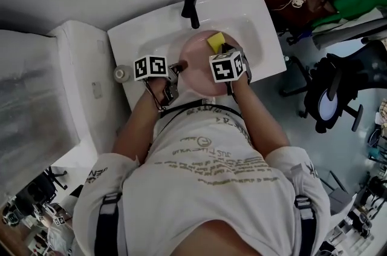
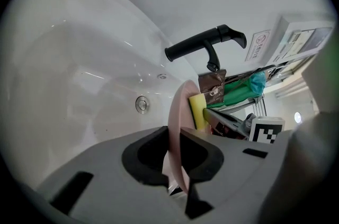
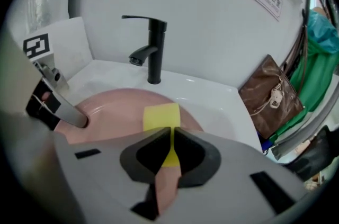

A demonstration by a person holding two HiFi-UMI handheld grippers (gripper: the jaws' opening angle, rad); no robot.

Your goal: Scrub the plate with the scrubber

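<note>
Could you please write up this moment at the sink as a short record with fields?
place: white sink, black faucet
left gripper: shut on the rim of the pink plate
right gripper: shut on the yellow scrubber
contact: scrubber lies against the plate's face, over the basin

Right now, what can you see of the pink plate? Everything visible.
Round, pale pink and smooth, with a shallow rim, the plate sits in the basin of the white sink, below the black faucet. The left gripper is shut on its left rim. The yellow scrubber, held by the right gripper, lies on its upper face near the far edge.
</note>
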